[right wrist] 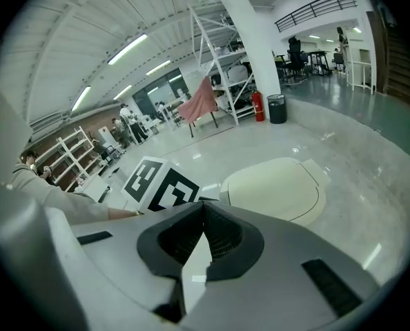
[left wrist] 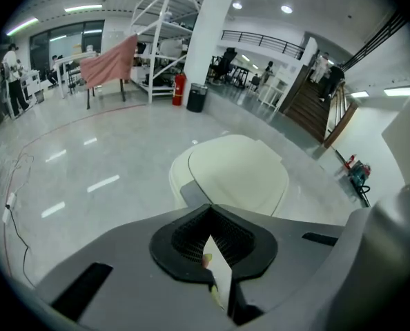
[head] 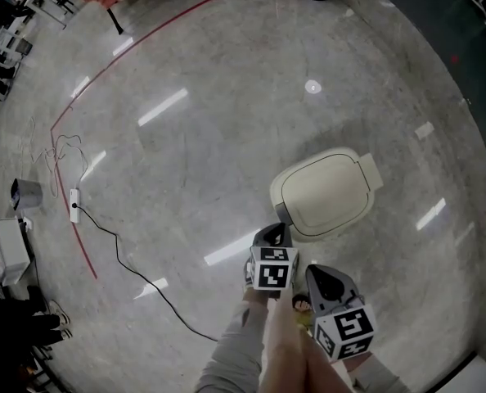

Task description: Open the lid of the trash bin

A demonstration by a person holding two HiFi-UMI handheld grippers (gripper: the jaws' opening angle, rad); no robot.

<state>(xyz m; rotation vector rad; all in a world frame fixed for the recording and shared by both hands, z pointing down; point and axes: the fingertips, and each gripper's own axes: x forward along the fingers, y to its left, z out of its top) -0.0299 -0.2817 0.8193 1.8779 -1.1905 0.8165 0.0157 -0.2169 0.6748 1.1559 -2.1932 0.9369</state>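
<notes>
Standing on the pale polished floor (head: pixel 186 137): one cream trash bin (head: pixel 325 191), lid (left wrist: pixel 236 171) down flat. Left gripper (head: pixel 273 234): jaws closed together, nothing held, tip near the bin's front edge. Right gripper (head: pixel 325 283): jaws closed together, nothing held, just beside the left, farther from the bin.

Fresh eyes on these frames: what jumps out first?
The cream-lidded trash bin, shut, stands on grey floor right of centre in the head view. Below it, the left hand-held gripper and right hand-held gripper point toward it, jaws together. A black cable snakes across the floor at left.
</notes>
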